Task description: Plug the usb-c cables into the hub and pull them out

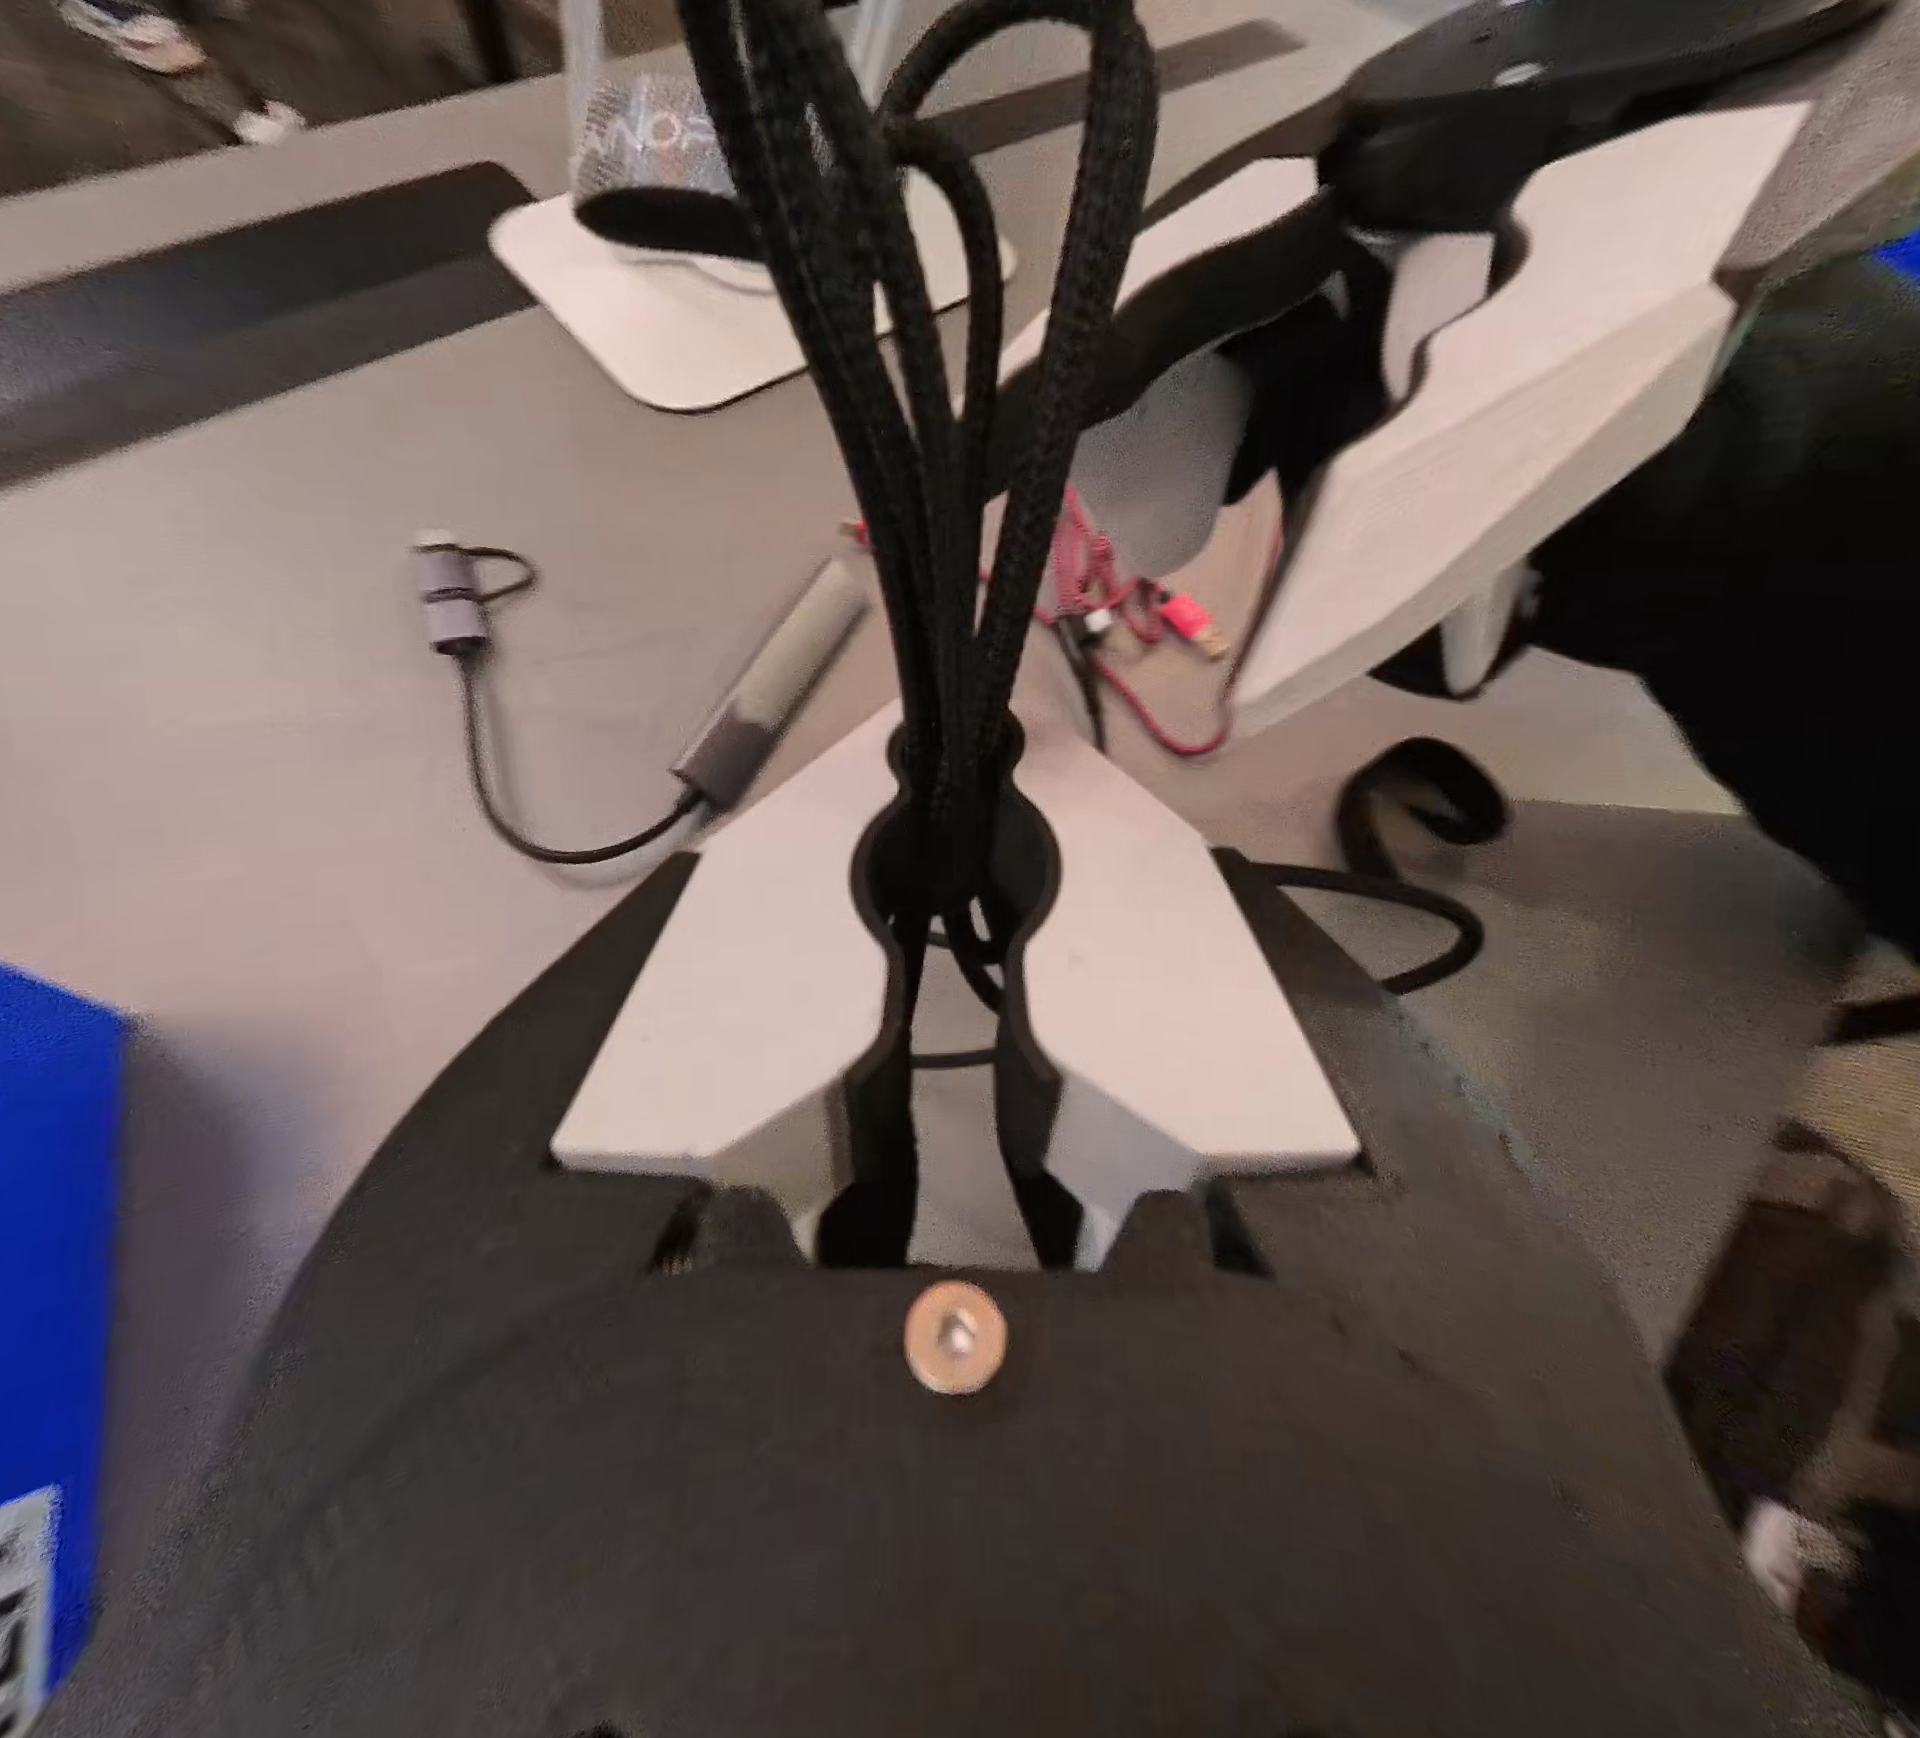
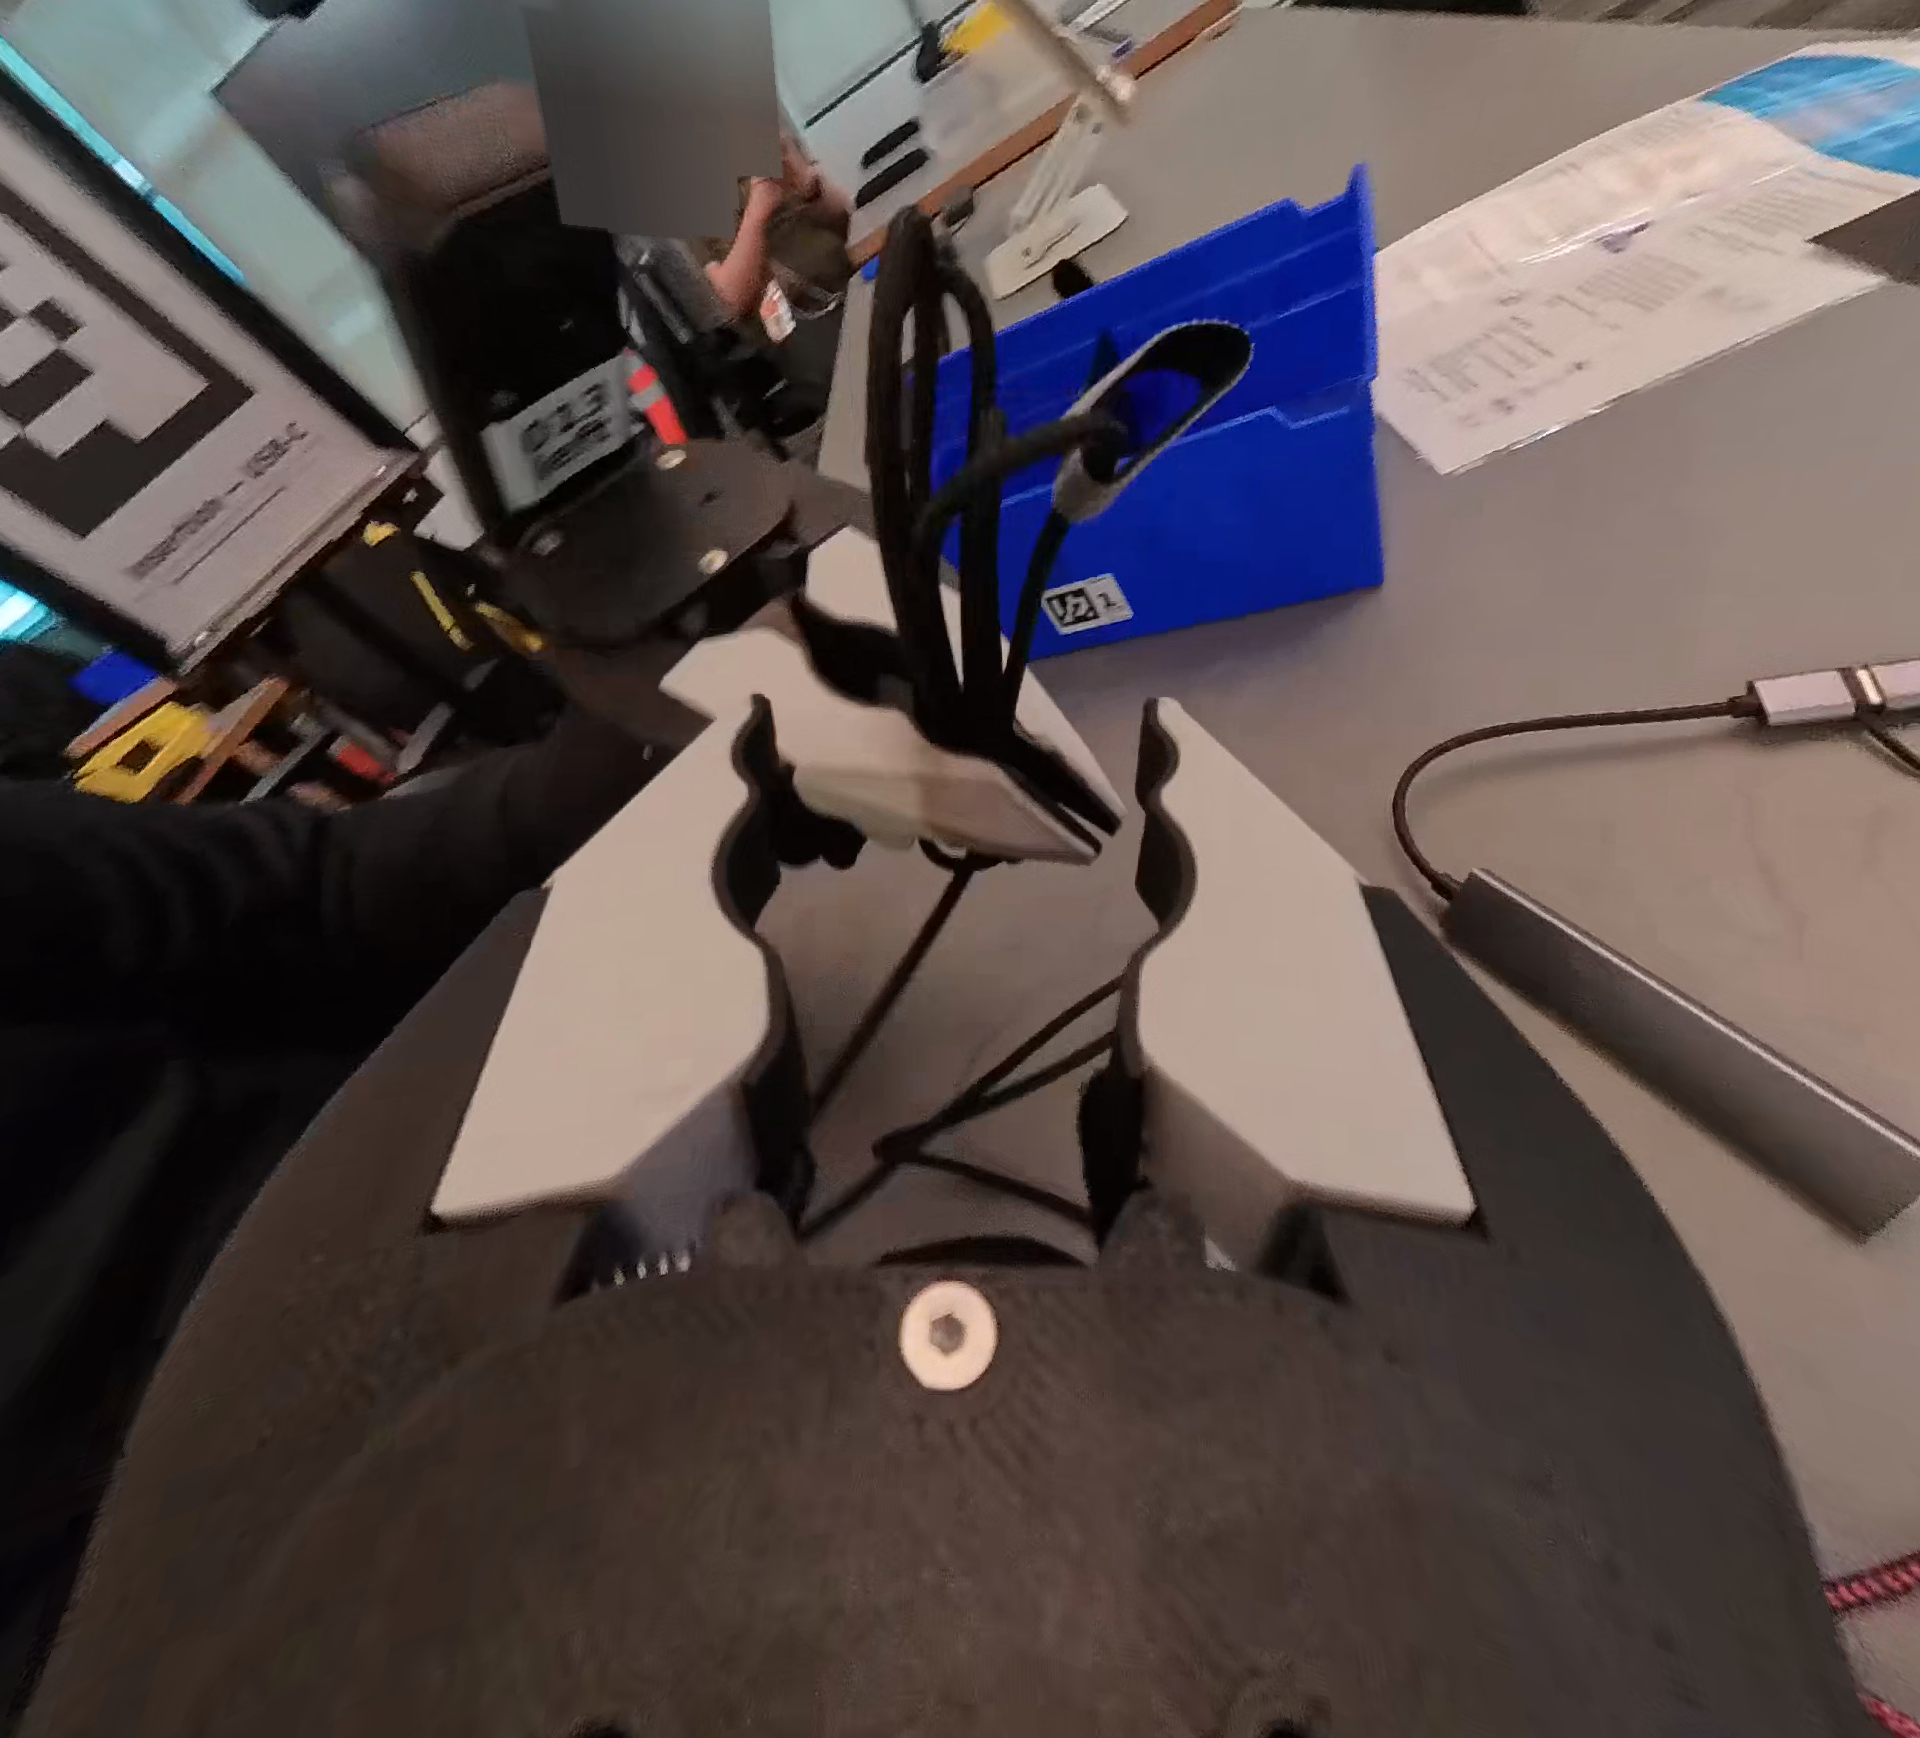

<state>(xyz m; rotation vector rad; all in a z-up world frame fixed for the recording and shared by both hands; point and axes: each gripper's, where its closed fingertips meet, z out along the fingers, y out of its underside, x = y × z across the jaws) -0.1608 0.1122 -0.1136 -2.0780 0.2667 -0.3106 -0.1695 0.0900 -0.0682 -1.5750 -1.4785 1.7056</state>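
A bundle of black braided cables (image 1: 935, 400), folded into several long loops, is standing upright above the grey table, pinched near its lower end; thin black strands are trailing down from it (image 2: 925, 1044). A slim grey metal bar-shaped hub (image 1: 769, 696) is lying flat on the table behind it, its short dark lead curving away to a small grey adapter plug (image 1: 449, 608). A red braided cable (image 1: 1132, 639) is lying bunched just beside the hub's far end.

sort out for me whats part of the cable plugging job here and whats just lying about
Part of the job:
- black cable bundle, clamped in the left gripper
- grey hub on the table
- right gripper, open
- red cable beyond the hub, perhaps

Just lying about:
- blue bin
- papers
- white lamp base
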